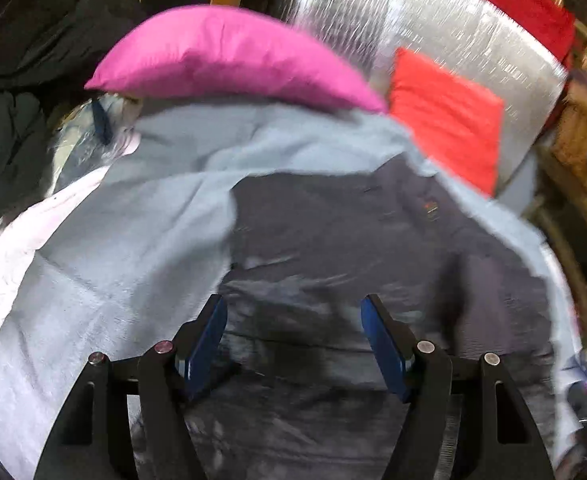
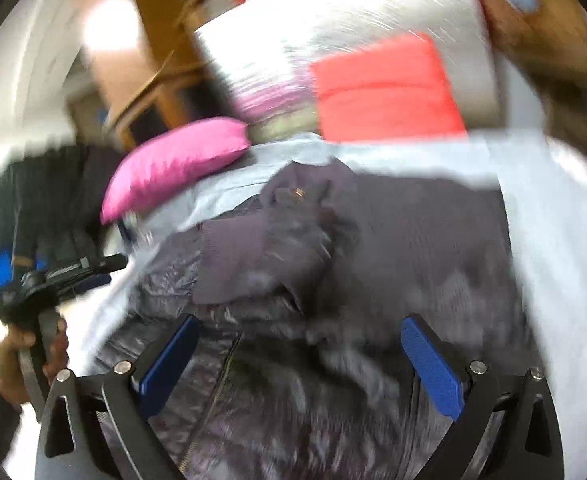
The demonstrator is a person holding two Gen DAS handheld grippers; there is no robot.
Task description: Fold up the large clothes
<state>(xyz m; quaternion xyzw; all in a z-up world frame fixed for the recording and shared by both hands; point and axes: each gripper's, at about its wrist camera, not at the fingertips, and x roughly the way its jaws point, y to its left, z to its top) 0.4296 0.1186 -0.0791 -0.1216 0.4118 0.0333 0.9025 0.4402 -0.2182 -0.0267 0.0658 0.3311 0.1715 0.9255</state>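
1. Two grippers are in play and neither has a grip yet: your left gripper point(image 1: 293, 344) hangs over the dark jacket point(image 1: 373, 272) with its fingers point(image 1: 205, 344) spread wide and nothing between them, and your right gripper point(image 2: 301, 364) is the same, fingers point(image 2: 433, 364) wide apart above the quilted part.
2. That jacket lies on the light blue sheet point(image 1: 93, 264) of the bed, towards its middle, with the pink pillow point(image 1: 229, 56) and the red cushion point(image 1: 445, 120) beyond it at the far edge.
3. Judging by the rumpled cloth, with what looks like a sleeve point(image 2: 253, 256) thrown across the body, you have little or nothing folded so far.
4. Still ahead: flatten it, bring the sleeves in, then fold the body. Blur hides the finer creases, so I cannot tell more.
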